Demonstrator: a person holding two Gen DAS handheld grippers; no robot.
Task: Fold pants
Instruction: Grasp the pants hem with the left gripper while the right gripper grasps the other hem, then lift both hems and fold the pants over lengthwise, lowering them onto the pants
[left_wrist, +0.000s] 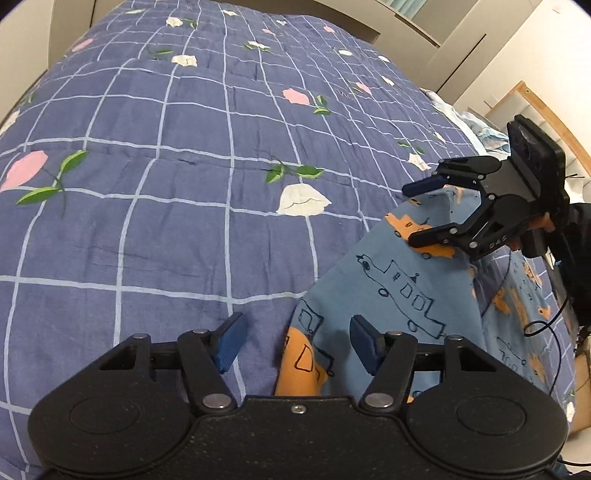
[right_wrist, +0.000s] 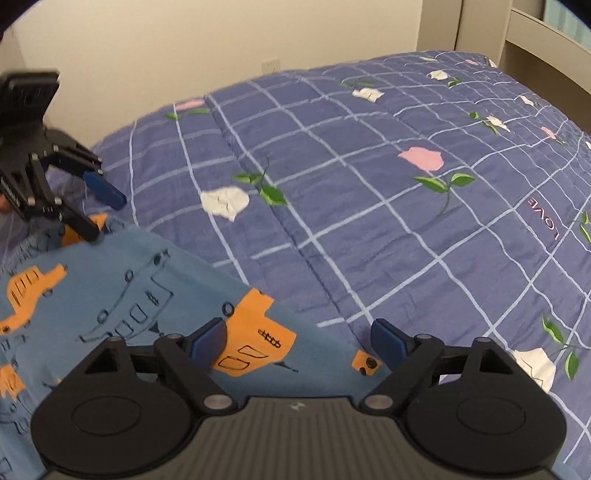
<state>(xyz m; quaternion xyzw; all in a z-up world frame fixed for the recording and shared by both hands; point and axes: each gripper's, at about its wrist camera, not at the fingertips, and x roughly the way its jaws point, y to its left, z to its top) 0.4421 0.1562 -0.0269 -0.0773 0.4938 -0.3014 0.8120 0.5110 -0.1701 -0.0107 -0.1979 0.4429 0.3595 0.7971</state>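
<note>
While the blue printed pants (left_wrist: 399, 295) lie on the checked quilt (left_wrist: 166, 221), both the left gripper (left_wrist: 295, 345) and right gripper (right_wrist: 299, 341) hover with fingers spread apart over the near edge.

A purple-blue checked quilt (left_wrist: 192, 221) with pink and white flowers spreads ahead of both claws; beyond it stand a cream wall (right_wrist: 221, 40) and pale cabinets (left_wrist: 443, 40).

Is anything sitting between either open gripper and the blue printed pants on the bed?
Nothing visible. The left gripper and right gripper both hang over the blue truck-print pants, jaws apart, with only the purple checked floral quilt around.
</note>
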